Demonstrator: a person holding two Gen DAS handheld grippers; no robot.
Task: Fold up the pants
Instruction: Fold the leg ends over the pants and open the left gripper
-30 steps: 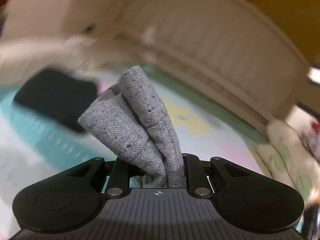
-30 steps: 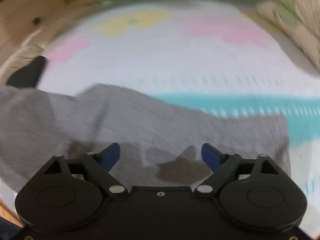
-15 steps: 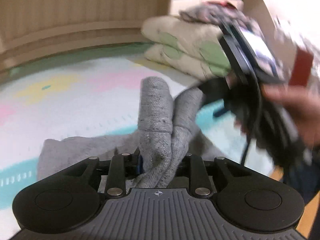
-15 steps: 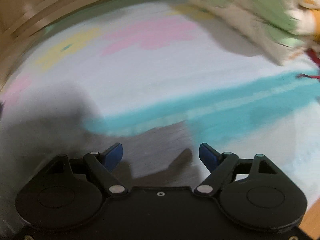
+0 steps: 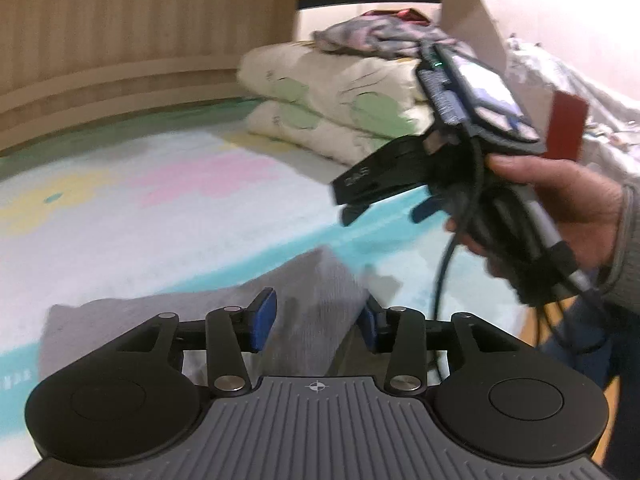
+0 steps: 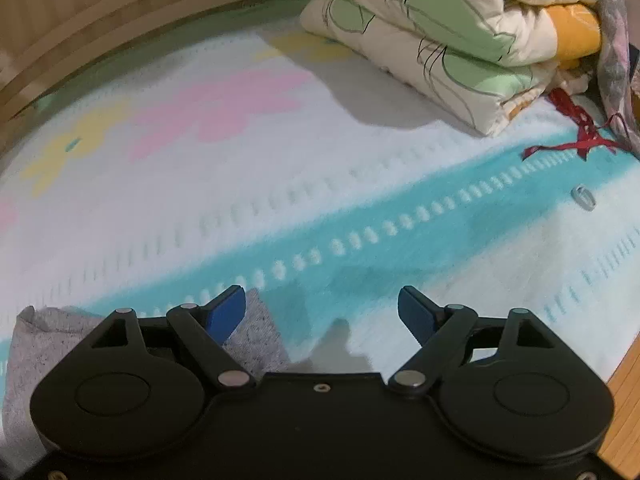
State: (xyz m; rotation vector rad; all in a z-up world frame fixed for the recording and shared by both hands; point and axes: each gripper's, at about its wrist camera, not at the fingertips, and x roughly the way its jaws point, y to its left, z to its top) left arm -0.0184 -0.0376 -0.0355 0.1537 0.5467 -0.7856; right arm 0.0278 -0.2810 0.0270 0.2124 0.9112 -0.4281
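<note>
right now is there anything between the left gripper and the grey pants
Nothing visible. The grey pants lie right in the gap of the left gripper, whose jaws have just been opening and no longer pinch the cloth. The right gripper, in the person's hand, hangs off to the side, above the mat.

Grey speckled pants (image 5: 312,300), teal-striped pastel mat (image 6: 360,216), green-spotted cream quilt (image 6: 440,28)

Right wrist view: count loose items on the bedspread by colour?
Grey: 1, pants
Cream with green and orange print: 1, folded quilt
Red: 1, ribbon
Pale, too small to identify: 1, small object
Total: 4
</note>
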